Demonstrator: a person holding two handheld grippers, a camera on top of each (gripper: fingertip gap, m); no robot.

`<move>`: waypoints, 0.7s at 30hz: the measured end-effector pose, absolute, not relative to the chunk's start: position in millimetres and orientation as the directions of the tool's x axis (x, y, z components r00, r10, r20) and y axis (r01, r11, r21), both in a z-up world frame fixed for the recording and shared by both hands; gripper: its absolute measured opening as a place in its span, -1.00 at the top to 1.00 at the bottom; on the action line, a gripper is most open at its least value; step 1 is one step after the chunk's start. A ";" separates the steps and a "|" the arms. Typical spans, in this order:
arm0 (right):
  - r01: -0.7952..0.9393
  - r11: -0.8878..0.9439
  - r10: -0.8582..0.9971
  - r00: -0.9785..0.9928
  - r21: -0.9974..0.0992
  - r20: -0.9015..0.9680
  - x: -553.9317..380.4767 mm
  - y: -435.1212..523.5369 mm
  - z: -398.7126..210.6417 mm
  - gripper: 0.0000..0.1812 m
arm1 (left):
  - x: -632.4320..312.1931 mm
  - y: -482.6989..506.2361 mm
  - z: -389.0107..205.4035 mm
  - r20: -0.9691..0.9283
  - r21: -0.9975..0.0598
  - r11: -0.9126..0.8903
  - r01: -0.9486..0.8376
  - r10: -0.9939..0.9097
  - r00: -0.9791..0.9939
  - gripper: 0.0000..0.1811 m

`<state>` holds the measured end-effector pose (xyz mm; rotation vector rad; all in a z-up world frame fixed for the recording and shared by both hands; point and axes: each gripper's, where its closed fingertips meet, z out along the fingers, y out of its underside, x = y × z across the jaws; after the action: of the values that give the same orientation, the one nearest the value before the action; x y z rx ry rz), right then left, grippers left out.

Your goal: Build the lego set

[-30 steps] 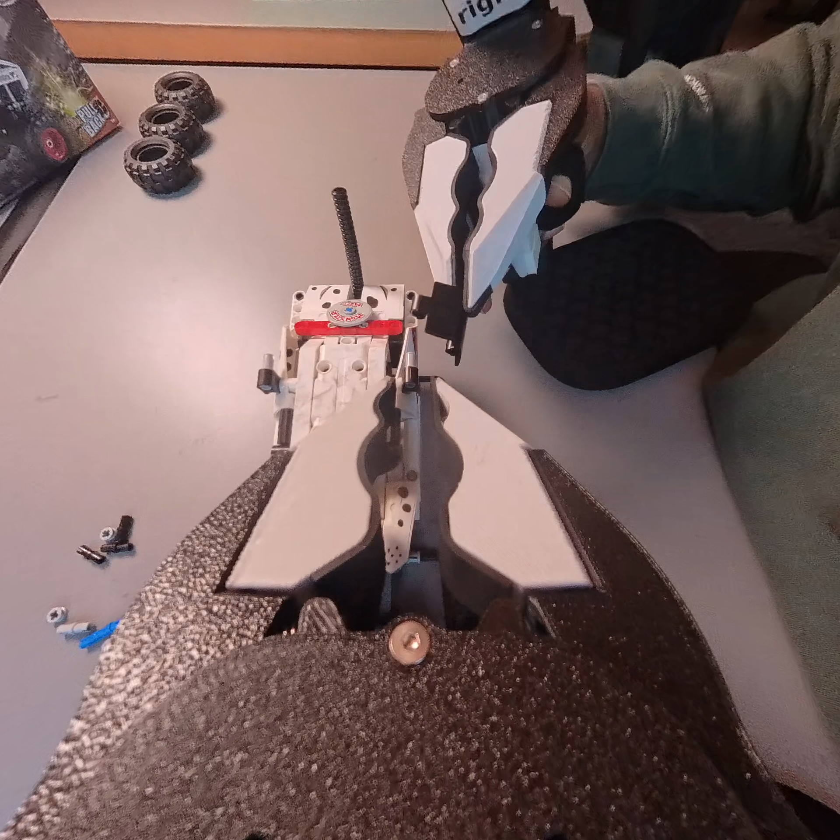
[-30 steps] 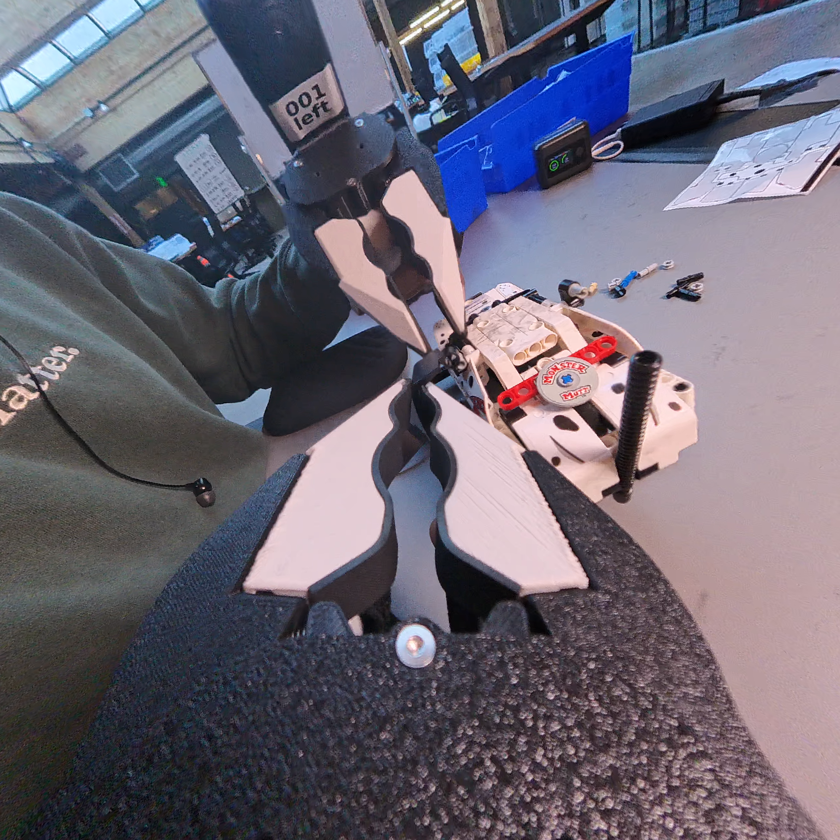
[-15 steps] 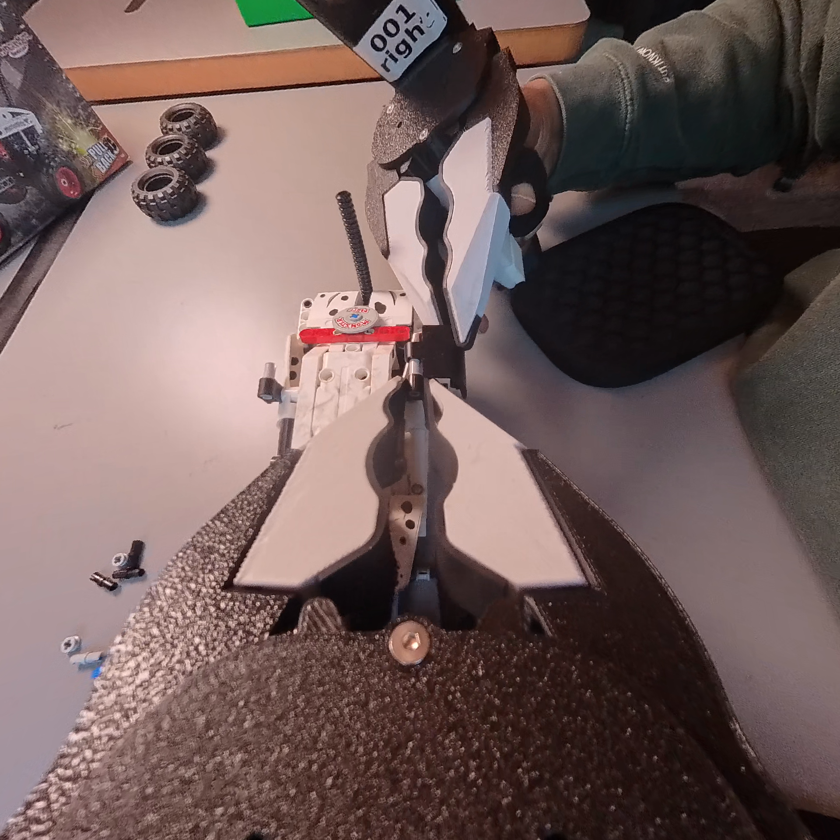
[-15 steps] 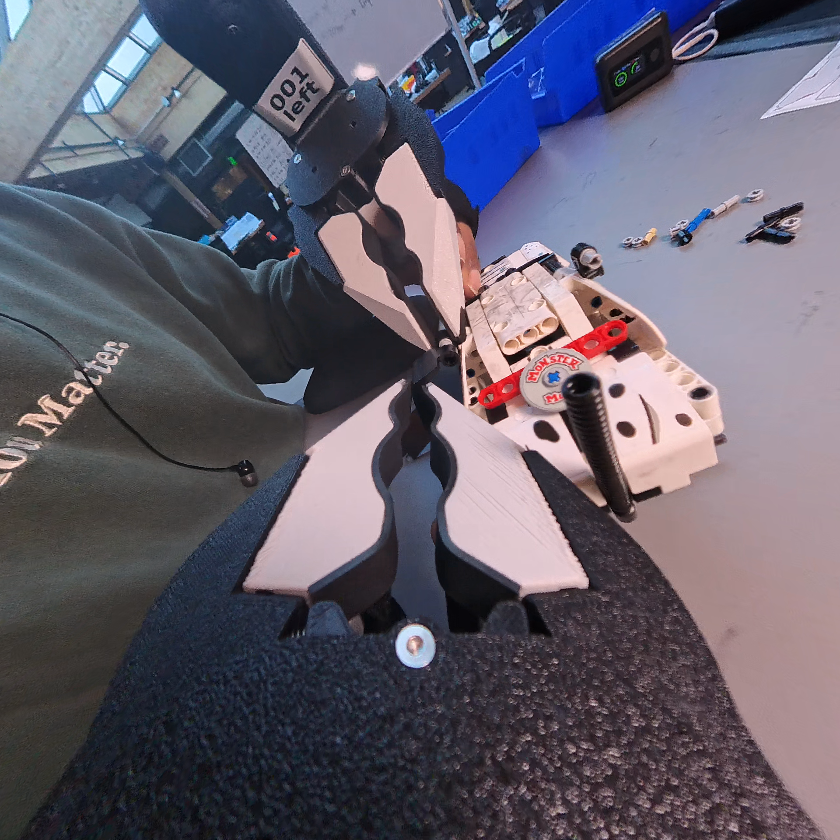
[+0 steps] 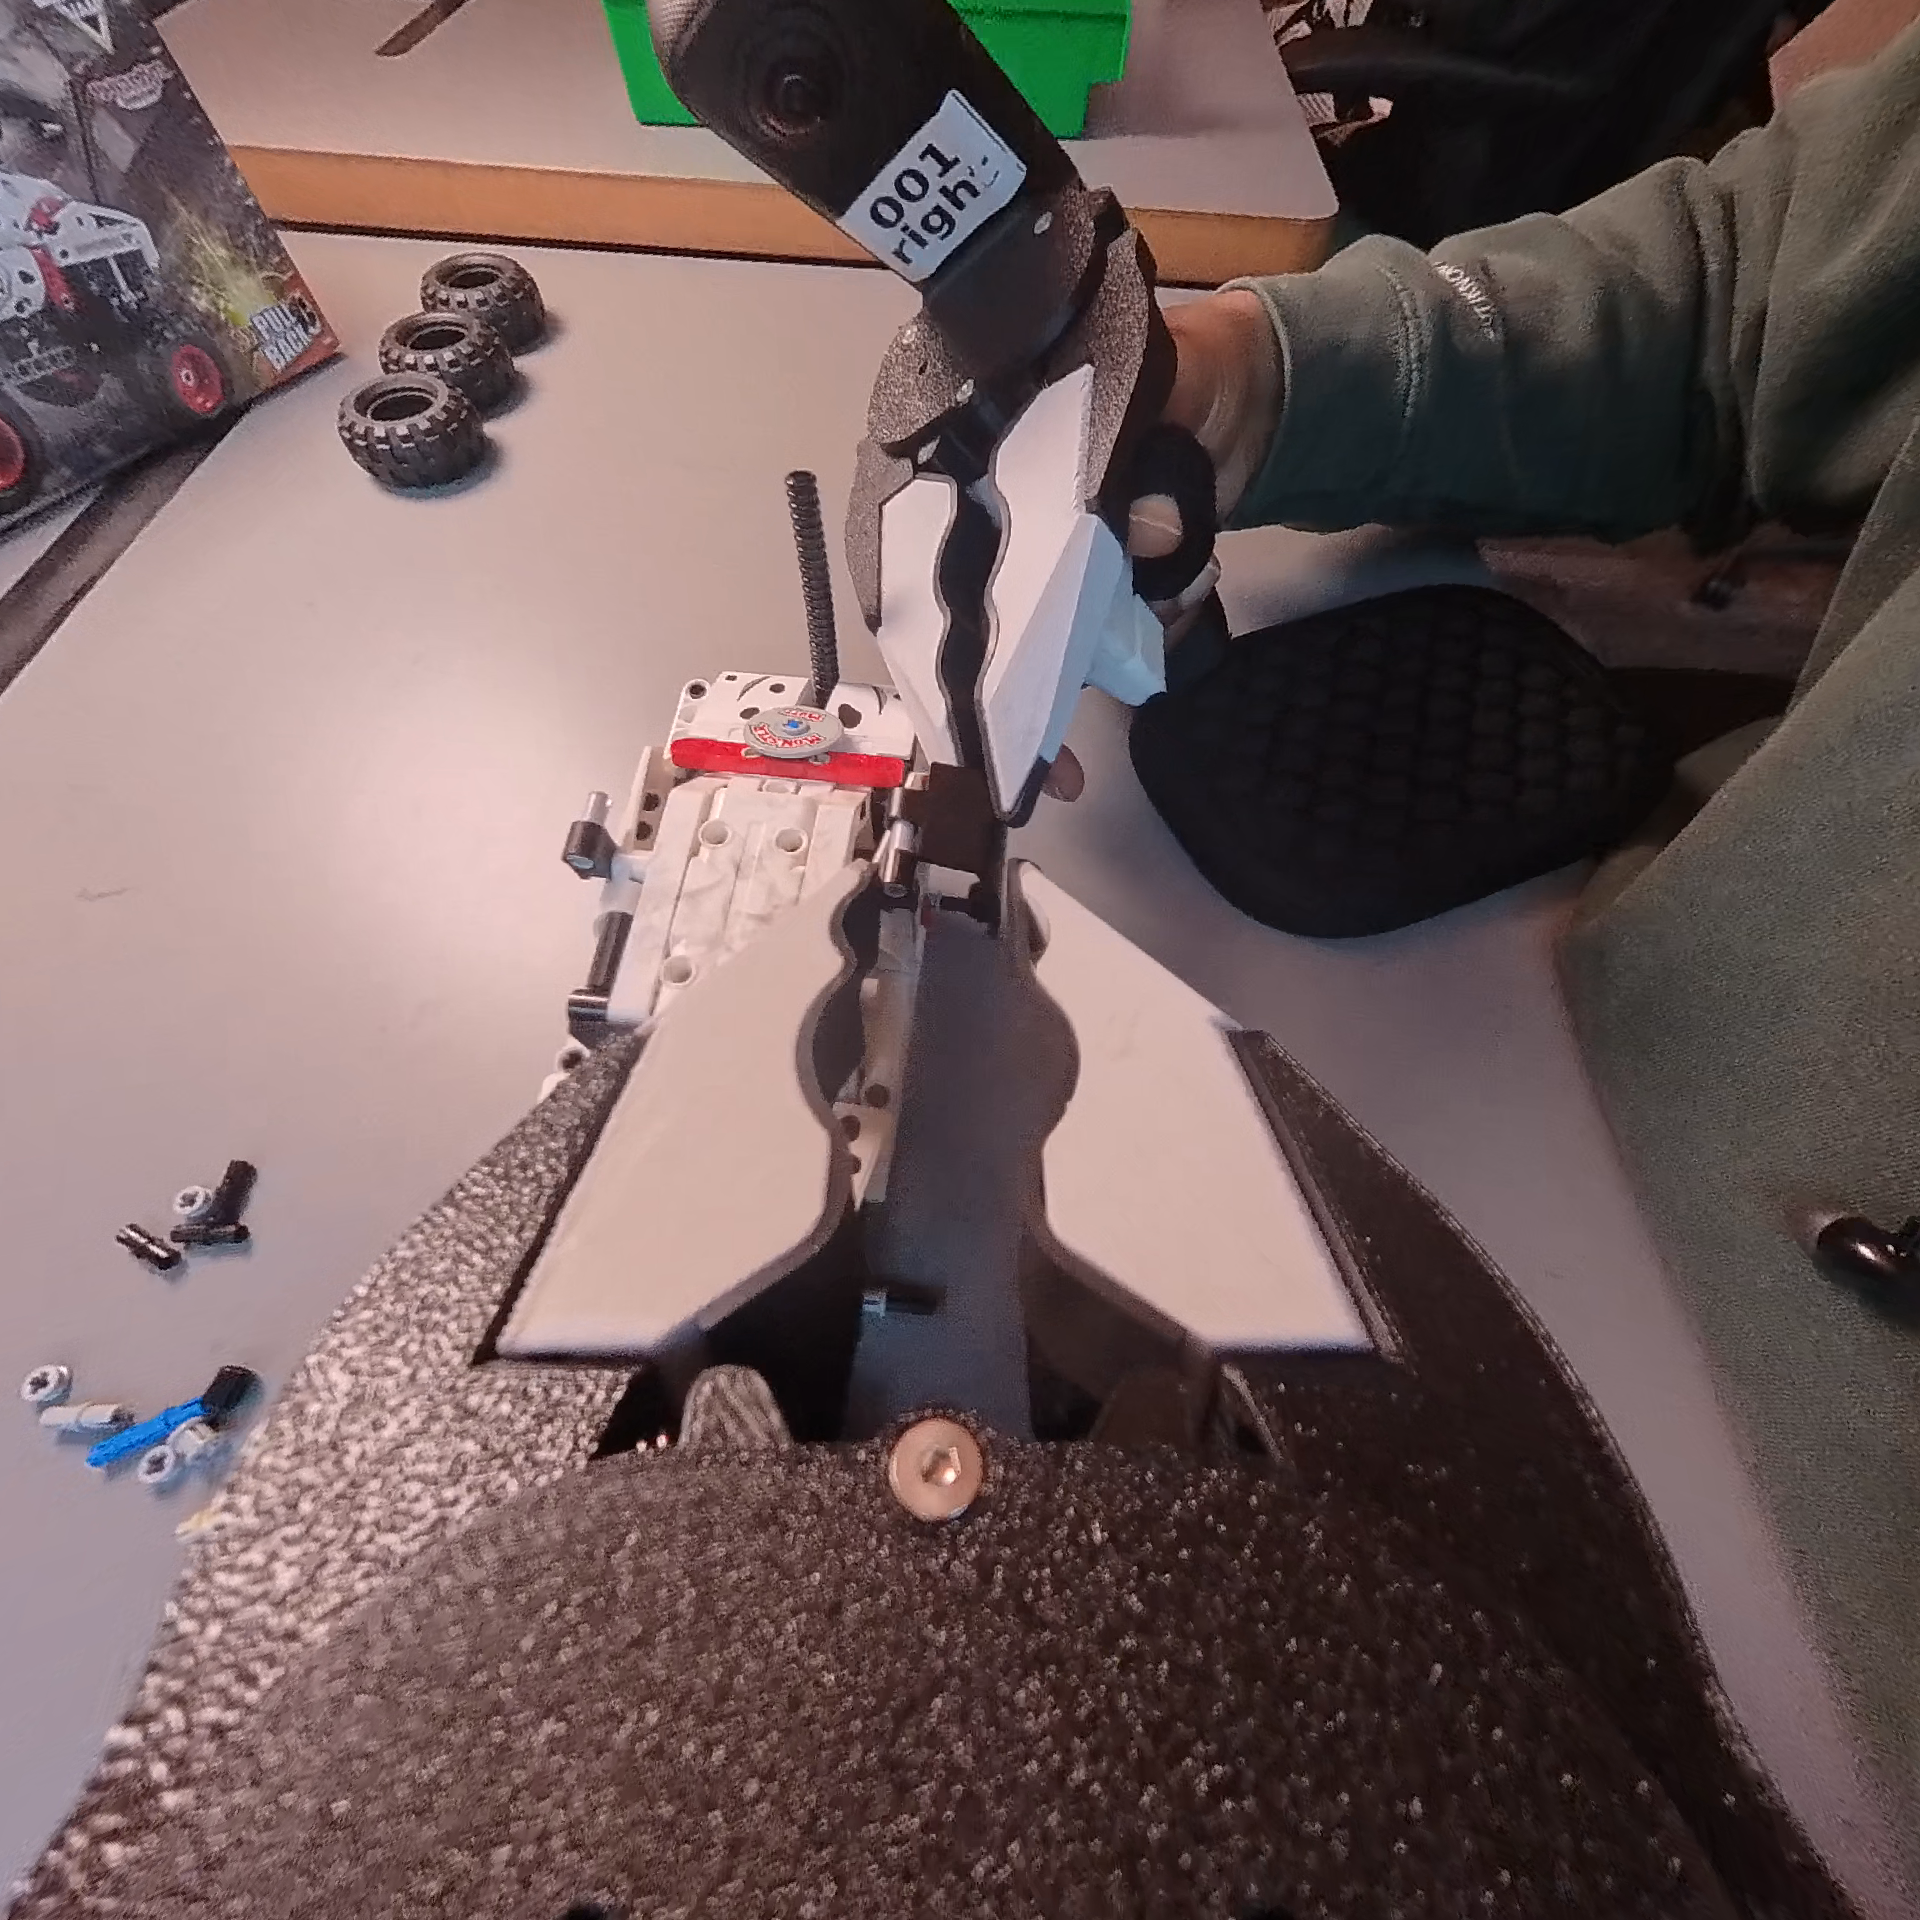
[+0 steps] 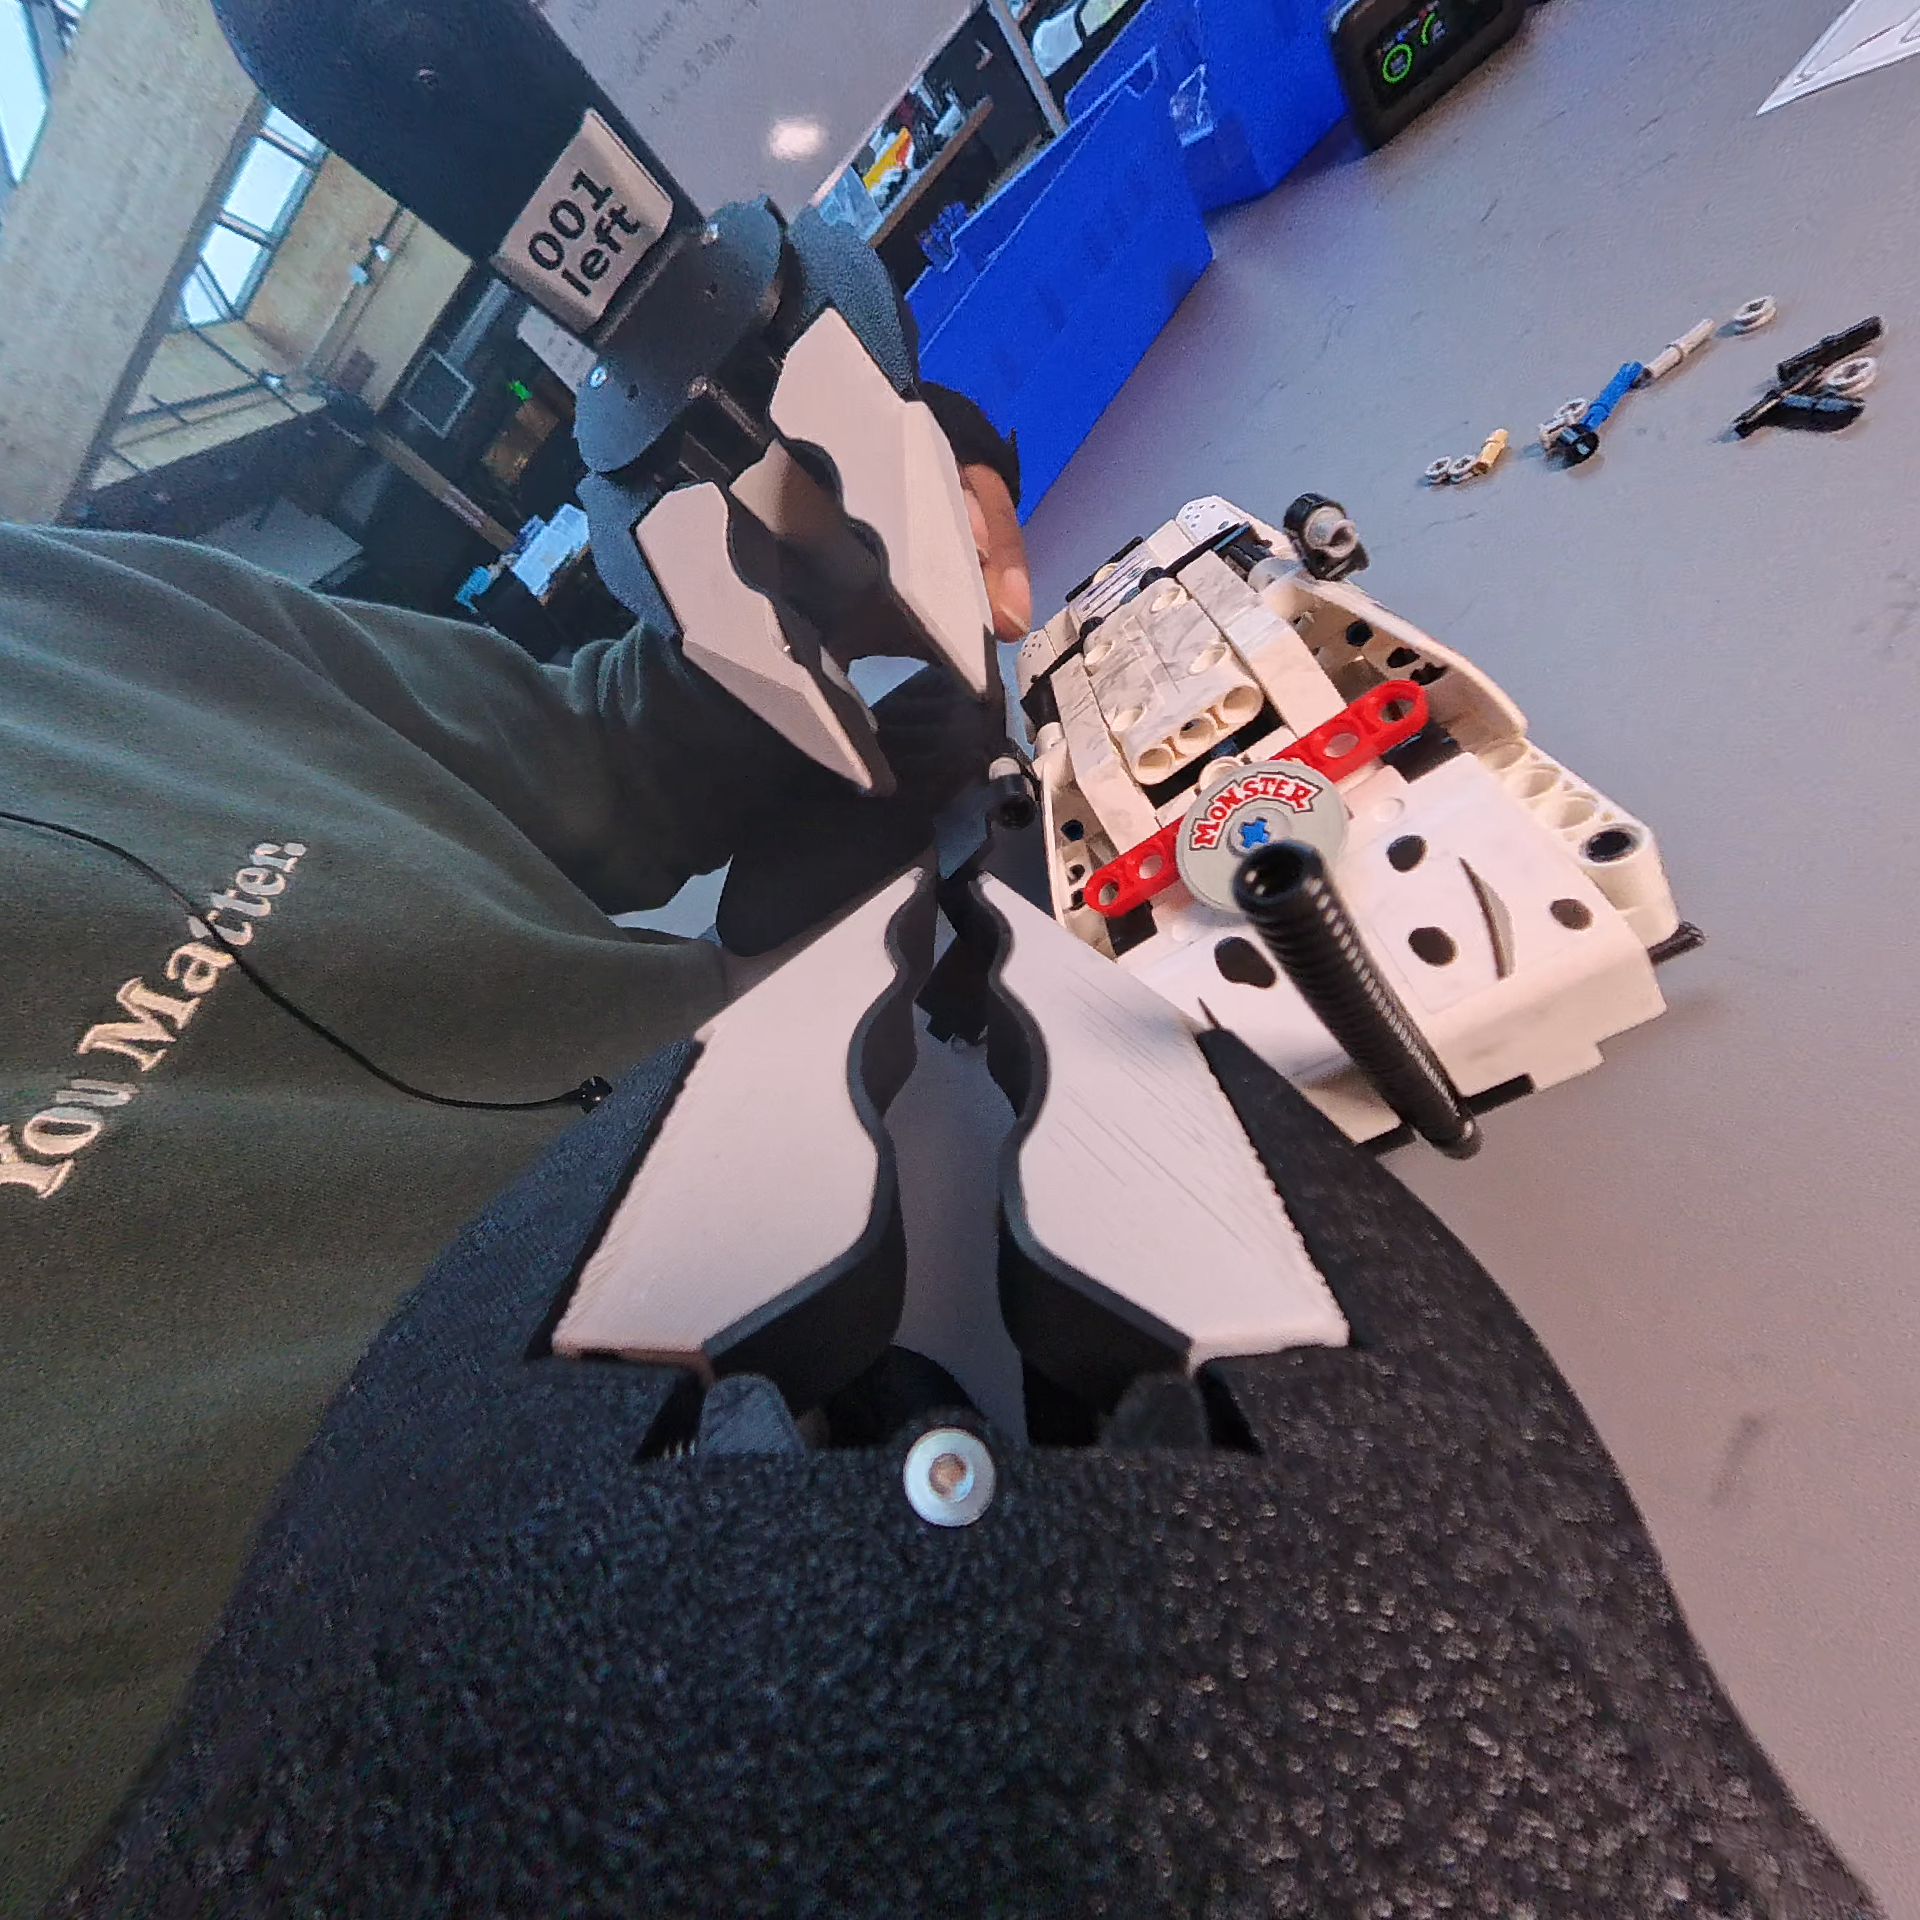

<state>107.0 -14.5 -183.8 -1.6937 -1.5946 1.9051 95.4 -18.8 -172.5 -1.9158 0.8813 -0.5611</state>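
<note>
The left gripper (image 5: 940,914) has its jaws apart around the white spotted lego truck body (image 5: 769,842); the right gripper (image 6: 956,894) jaws clamp a small black lego piece (image 6: 961,831) against its side.

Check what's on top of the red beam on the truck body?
A grey round badge sits on the red beam, covering its middle; a black ribbed antenna hides the badge's lower edge.

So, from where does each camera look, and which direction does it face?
Left wrist view: sits on the left tool, looks forward and down over the white lego truck on the table; shows its own fingers, the right tool and a green sleeve.
Right wrist view: sits on the right tool, looks back toward the person's green sweatshirt; shows the left tool.
Both views share the truck, its black antenna and both tools.
</note>
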 end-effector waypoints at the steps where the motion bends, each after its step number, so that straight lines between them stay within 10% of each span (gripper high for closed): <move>1: 0.508 -0.433 0.688 -0.347 -0.744 -0.638 106.2 -13.6 -184.8 0.95 | 96.7 -18.8 -174.7 0.009 -0.881 -0.314 -0.355 -0.760 0.650 0.71; 21: 0.456 -0.407 0.843 -0.146 -0.792 -0.518 95.7 0.9 -183.8 0.92 | 93.8 3.5 -183.9 -0.220 -0.842 -0.222 -0.492 -0.691 0.689 0.87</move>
<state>95.7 0.9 -183.8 -1.7841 -1.4618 1.5709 93.8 3.5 -183.9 -1.8802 0.9247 -0.2445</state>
